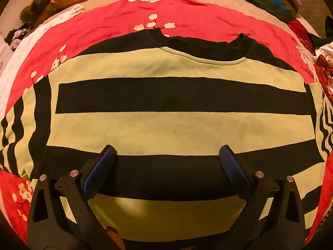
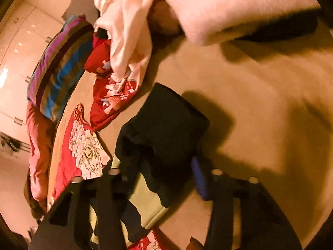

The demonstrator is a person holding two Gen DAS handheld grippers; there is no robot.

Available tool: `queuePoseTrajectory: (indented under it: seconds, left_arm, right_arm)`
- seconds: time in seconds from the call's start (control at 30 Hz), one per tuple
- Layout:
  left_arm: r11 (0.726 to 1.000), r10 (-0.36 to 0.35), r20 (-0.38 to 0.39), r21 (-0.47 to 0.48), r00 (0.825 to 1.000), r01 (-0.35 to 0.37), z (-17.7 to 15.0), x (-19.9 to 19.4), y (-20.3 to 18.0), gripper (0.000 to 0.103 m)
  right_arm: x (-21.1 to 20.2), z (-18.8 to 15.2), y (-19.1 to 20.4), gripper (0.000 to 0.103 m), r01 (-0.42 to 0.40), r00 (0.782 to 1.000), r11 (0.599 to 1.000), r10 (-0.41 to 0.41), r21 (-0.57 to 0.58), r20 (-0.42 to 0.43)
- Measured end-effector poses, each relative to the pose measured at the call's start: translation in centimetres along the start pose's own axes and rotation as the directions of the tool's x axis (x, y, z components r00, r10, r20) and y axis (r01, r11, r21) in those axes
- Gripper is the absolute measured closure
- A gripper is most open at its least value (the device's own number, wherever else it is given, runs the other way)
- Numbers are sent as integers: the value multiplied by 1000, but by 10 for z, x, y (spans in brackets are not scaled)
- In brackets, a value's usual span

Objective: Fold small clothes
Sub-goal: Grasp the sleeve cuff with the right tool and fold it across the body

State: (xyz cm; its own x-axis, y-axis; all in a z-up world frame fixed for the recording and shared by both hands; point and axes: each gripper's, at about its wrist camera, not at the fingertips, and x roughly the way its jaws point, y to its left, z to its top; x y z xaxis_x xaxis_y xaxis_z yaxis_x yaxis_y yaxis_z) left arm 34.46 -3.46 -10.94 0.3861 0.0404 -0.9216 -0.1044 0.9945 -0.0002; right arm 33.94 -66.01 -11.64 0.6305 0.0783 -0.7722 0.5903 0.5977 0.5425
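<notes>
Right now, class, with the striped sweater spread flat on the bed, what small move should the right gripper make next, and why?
Probably close the right gripper on the sweater's black sleeve cuff. Its jaws stand open around that dark fabric, which trails off the striped sweater onto the tan cover. The left gripper hovers open over the flat body, so a sleeve fold inward seems due first.

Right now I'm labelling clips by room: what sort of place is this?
Likely a bedroom: a green-and-black striped sweatshirt lies flat on a red floral bedspread, with a multicoloured striped pillow and glossy white wardrobe doors nearby.
</notes>
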Motion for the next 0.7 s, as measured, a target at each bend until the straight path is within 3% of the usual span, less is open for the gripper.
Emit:
queuePoseTrajectory:
  seconds: [0.1,0.3,0.47,0.57,0.63,0.7]
  left_arm:
    - [1000,-3,1,4,1000,3,0,2,1,9]
    - [999,14,-3,32,1000,-14,-3,7,-2,8]
    - [1000,5,37,29,999,-6,-10,15,1,8]
    - [999,7,37,32,999,-8,-10,13,1,8]
    - [1000,0,29,26,1000,0,-9,12,2,8]
    - [1000,-22,19,19,1000,22,-7,8,5,8]
  right_arm:
    - [-12,-1,-3,85,-4,1000,1000,5,-20,31]
    - [-41,-5,-5,86,3,995,999,2,-50,100]
    - [-73,-9,21,87,44,983,993,-25,-105,180]
    - [-72,-9,15,87,133,984,991,-132,5,115]
    - [-64,-11,9,86,184,980,983,-184,8,80]
    - [-67,-15,9,86,147,984,989,-149,22,101]
